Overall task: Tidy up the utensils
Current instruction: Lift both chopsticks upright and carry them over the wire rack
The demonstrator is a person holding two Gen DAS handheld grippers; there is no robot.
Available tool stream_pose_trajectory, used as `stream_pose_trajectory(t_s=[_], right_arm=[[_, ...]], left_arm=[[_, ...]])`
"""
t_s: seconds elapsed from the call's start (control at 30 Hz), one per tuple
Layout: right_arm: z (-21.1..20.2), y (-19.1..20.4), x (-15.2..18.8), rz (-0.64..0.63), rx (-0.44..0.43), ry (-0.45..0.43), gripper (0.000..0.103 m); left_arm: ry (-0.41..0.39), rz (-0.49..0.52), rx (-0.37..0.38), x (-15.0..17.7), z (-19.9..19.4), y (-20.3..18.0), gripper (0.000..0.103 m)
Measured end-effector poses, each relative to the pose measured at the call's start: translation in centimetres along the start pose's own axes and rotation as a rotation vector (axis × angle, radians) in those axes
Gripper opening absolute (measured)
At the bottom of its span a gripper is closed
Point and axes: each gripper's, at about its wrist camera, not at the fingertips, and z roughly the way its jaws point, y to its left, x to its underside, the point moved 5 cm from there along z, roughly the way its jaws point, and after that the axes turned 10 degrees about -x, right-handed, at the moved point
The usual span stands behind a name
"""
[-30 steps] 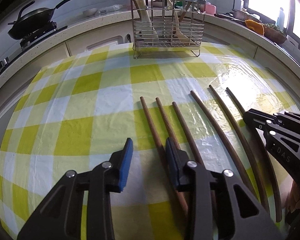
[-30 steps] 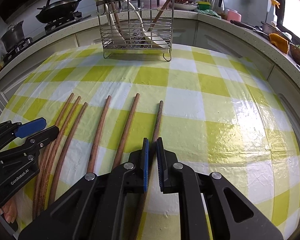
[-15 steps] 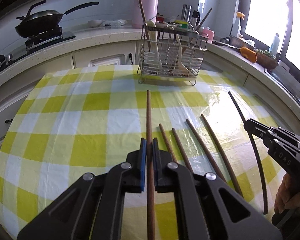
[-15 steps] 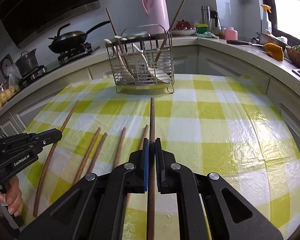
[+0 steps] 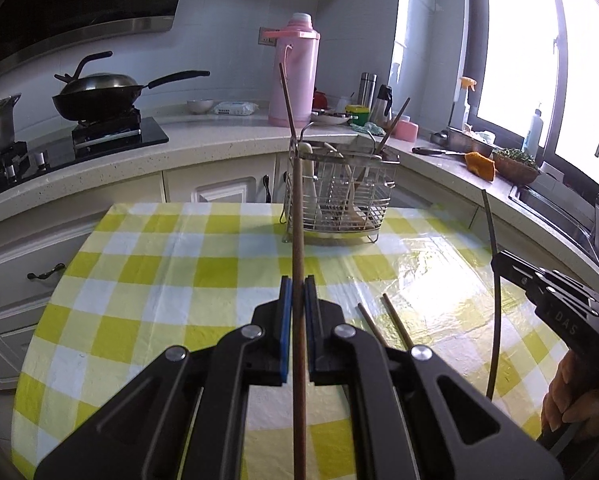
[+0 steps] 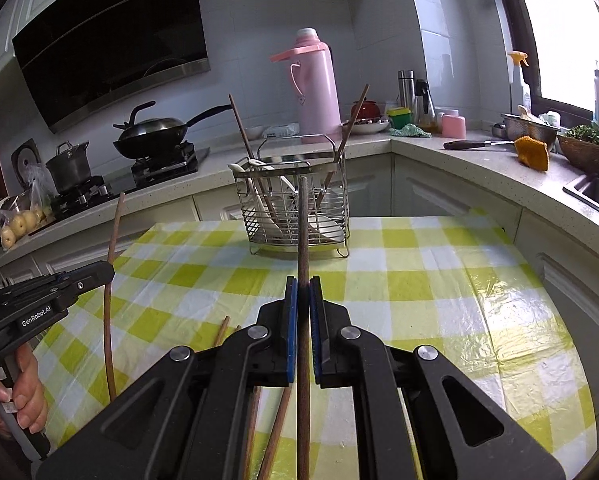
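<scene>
My left gripper (image 5: 298,282) is shut on a brown chopstick (image 5: 297,220), held above the checked table (image 5: 159,280) and pointing toward the wire utensil rack (image 5: 347,156). My right gripper (image 6: 303,282) is shut on a darker chopstick (image 6: 302,220), likewise raised and aimed at the rack (image 6: 339,200). Each gripper also shows at the edge of the other's view, its stick standing up from the jaws. Loose chopsticks (image 5: 395,320) lie on the cloth between the two grippers. The rack holds white spoons and a few upright chopsticks.
A pink thermos (image 6: 319,88) stands on the counter behind the rack. A wok (image 5: 95,98) sits on the stove at the left. A knife (image 6: 475,144), an orange cloth (image 6: 533,152) and a sink (image 6: 595,192) line the right counter. A person's hand (image 6: 27,392) grips the left handle.
The left jaws, open a second ago, have shut on a chopstick. Both grippers have risen off the table with their sticks, and both views have tilted up toward the rack.
</scene>
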Motion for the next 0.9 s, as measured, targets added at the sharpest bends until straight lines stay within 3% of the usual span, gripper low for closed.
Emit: stream_pose_trajectory(t_s=[0.9], right_arm=[[-5.4,2.4,-2.6,-0.089,0.010,-0.130,0.007]], left_arm=[[-0.147,0.010,-0.010,-1.3,-5.3,0.4,0.006]])
